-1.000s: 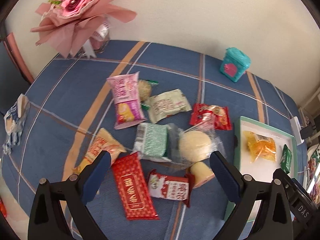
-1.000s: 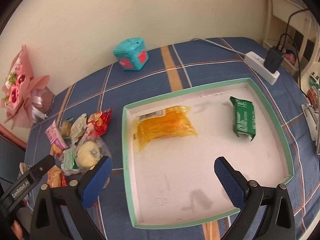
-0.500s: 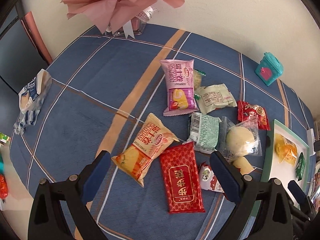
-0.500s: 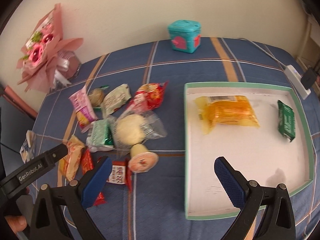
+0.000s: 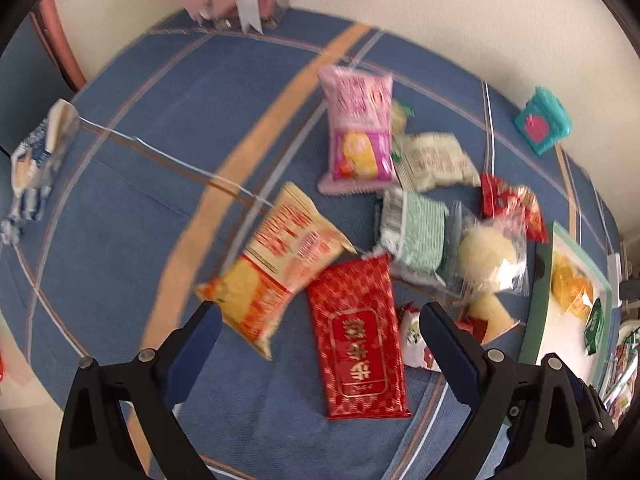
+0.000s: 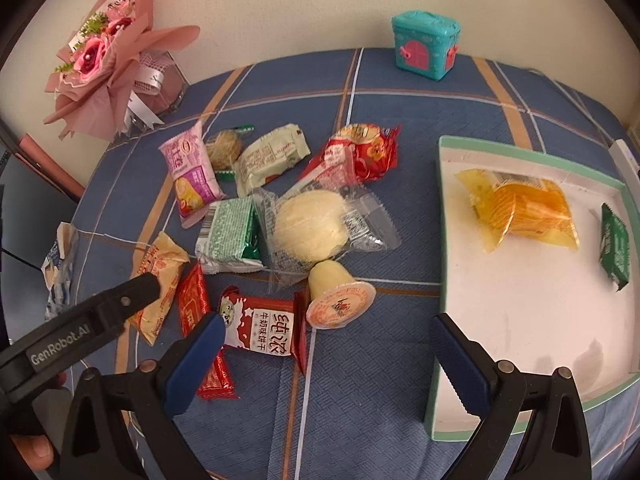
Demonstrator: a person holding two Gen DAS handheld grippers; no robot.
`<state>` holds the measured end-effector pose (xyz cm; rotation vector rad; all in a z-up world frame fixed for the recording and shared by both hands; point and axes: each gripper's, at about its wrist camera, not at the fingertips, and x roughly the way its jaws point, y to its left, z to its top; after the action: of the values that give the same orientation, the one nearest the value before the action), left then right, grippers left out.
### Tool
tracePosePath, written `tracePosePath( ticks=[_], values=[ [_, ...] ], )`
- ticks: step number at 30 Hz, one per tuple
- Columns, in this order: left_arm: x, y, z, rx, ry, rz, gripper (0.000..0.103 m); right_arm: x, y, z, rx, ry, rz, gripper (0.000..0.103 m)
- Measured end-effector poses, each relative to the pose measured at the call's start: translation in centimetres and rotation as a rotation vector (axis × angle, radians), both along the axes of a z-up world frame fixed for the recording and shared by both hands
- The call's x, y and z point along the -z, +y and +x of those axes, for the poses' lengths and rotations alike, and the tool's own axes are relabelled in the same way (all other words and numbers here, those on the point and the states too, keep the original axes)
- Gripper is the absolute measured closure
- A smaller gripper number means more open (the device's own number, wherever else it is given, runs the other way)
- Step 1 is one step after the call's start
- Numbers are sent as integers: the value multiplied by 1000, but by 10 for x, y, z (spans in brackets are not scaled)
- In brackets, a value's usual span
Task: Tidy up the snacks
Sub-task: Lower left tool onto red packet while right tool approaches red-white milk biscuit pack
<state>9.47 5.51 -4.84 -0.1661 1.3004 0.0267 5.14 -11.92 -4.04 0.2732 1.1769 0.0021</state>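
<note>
Several snack packets lie loose on the blue plaid cloth. My left gripper (image 5: 320, 324) is open and empty, just above a red packet (image 5: 358, 344) and an orange-yellow packet (image 5: 276, 264). My right gripper (image 6: 326, 344) is open and empty over a red-and-white biscuit packet (image 6: 260, 330) and a jelly cup (image 6: 336, 298). A white tray with a green rim (image 6: 438, 240) at the right holds an orange packet (image 6: 524, 210) and a small green packet (image 6: 616, 246). The left gripper's arm (image 6: 80, 328) shows in the right wrist view.
A pink bouquet (image 6: 108, 56) stands at the back left by the wall. A teal toy box (image 6: 424, 44) sits at the back. A blue-and-white wrapper (image 5: 32, 164) lies at the cloth's left edge. A white power strip (image 6: 628, 160) lies behind the tray.
My left gripper has moved down and closer to the red and orange-yellow packets. My right gripper has swung left from the tray toward the loose snacks. Both stay open.
</note>
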Motion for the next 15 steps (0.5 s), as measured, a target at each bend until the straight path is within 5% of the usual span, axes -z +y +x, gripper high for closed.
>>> tracePosePath(
  ticks=[15],
  values=[
    [39,-3,9,-39,93,-73,9,16,-1,-2,13,52,-57,3]
  ],
)
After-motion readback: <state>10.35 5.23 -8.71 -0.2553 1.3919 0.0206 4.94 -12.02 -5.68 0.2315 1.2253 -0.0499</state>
